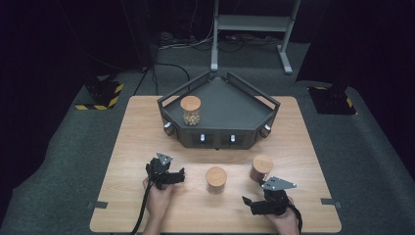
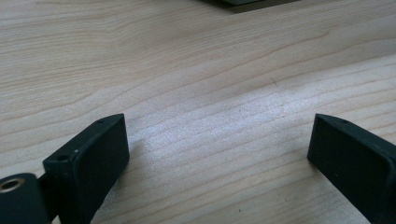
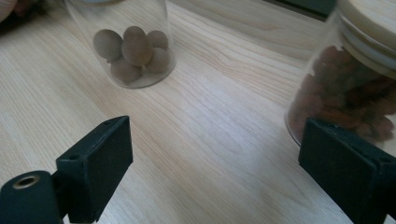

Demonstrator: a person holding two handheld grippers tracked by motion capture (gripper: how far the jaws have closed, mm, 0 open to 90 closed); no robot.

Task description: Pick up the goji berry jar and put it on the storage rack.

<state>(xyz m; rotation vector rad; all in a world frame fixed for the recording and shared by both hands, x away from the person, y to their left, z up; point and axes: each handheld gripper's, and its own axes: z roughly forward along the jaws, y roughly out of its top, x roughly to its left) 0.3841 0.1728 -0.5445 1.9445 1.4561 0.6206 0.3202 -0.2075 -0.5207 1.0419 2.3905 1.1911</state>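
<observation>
Work in hand: I am moving lidded jars from the near worktop (image 1: 147, 205) into the dark tray (image 1: 244, 110) at its far middle; one jar of pale round pieces (image 1: 191, 110) is already standing in the tray's left part, which is why I am judging the other two belong there too
Left claw (image 1: 182, 175): I am holding it low over bare wood just left of the middle jar, jaws standing wide apart with nothing between them, pointing right toward that jar so it is ready for a side grasp
Right claw (image 1: 248, 202): I am holding it near the right front edge, jaws spread wide and gripping nothing; in its own view the reddish jar is sitting just beyond the right jaw rather than between the two, so I am not yet lined up on it
Middle jar (image 1: 216, 180): standing upright with its wooden lid on, between my two claws; holding brown round nuts (image 3: 135, 51)
Reddish jar (image 1: 261, 168): standing upright just right of the middle jar, apart from it, holding reddish-brown pieces (image 3: 341, 102)
Why upright: lids are on top, so I am approaching both from the side, keeping contents settled
</observation>
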